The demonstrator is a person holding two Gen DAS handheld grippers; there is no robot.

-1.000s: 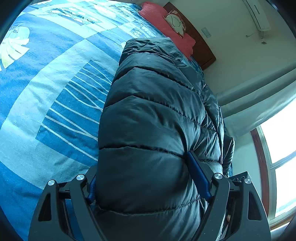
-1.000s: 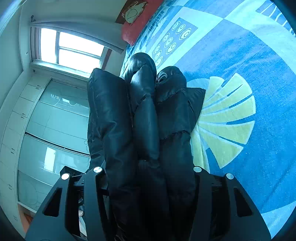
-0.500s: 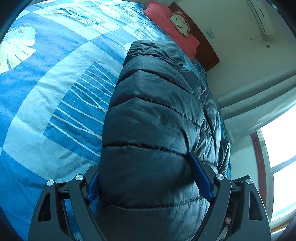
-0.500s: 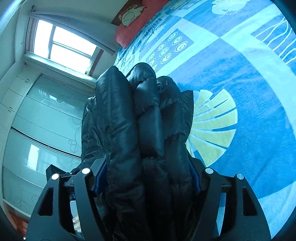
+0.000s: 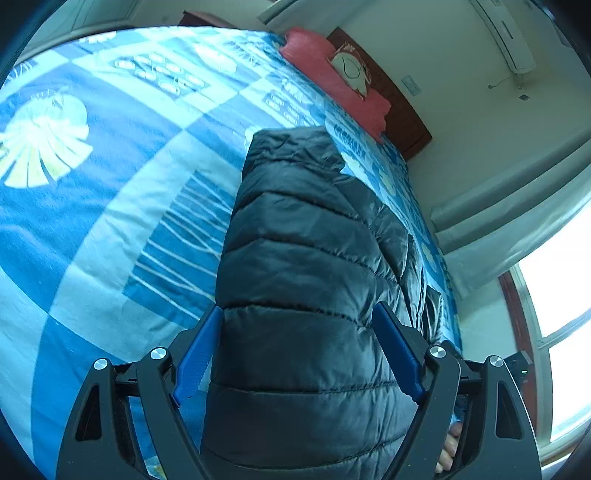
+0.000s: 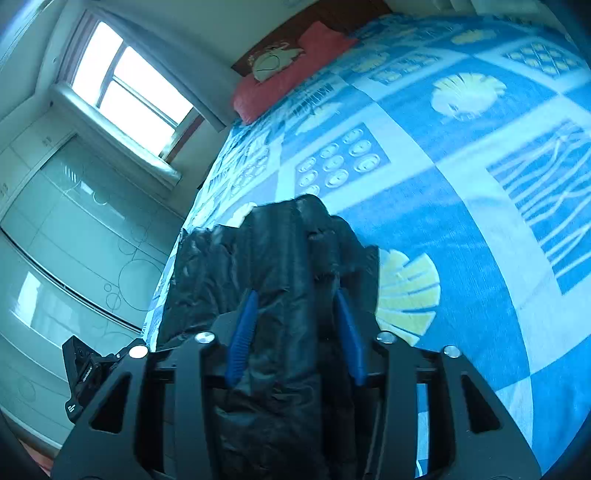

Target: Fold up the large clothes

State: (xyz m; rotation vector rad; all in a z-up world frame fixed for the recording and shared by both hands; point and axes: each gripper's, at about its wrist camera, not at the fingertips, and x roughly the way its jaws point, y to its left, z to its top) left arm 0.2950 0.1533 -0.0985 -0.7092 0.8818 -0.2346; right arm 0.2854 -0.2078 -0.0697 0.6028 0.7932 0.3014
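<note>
A large dark quilted down jacket (image 5: 306,266) lies folded on a blue patterned bed cover (image 5: 110,206). In the left wrist view my left gripper (image 5: 295,332) has its blue fingers (image 5: 201,347) on either side of a thick fold of the jacket and is shut on it. In the right wrist view my right gripper (image 6: 295,306) is shut on another bunched part of the jacket (image 6: 280,251), with blue fingers (image 6: 242,332) pressed against the fabric. The jacket's far end rests on the bed.
A red pillow (image 5: 332,81) lies at the headboard (image 5: 402,110), also in the right wrist view (image 6: 291,66). A window (image 6: 125,92) and glass wardrobe doors (image 6: 66,236) stand beside the bed. An air conditioner (image 5: 502,33) hangs on the wall.
Both grippers have pulled back and risen, so more of the bed shows and the jacket looks shorter in view. Both still grip the jacket.
</note>
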